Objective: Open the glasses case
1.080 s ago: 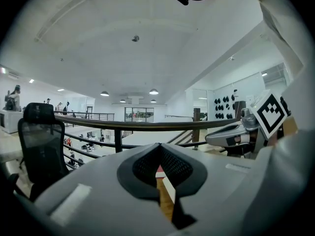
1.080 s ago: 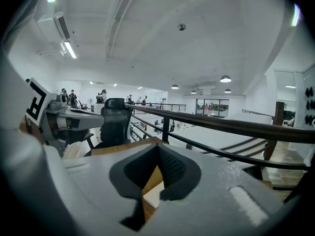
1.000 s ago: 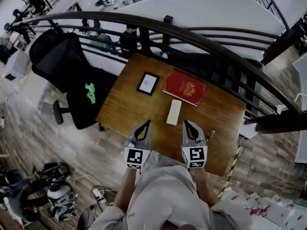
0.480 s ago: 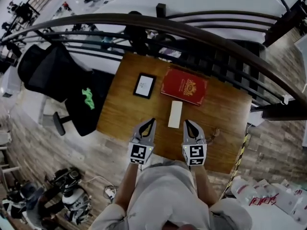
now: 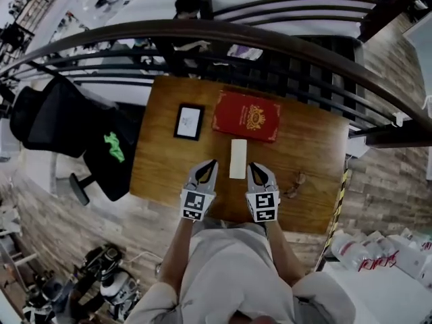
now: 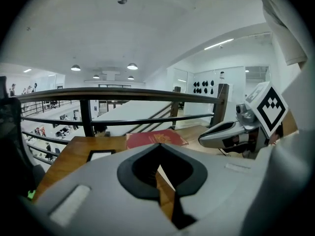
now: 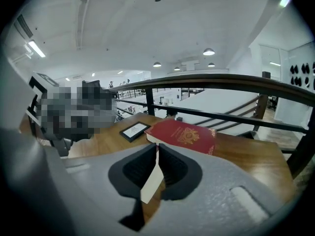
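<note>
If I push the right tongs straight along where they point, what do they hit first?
Most likely the white glasses case, which shows just ahead of the right tongs; the red book lies beyond. Depth is unclear: the table might come first.

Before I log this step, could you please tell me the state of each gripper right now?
Left gripper: jaws closed, holding nothing.
Right gripper: jaws closed, holding nothing.

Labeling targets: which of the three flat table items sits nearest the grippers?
The narrow white glasses case, between the left gripper and right gripper; the red book and black-framed picture lie farther back.
</note>
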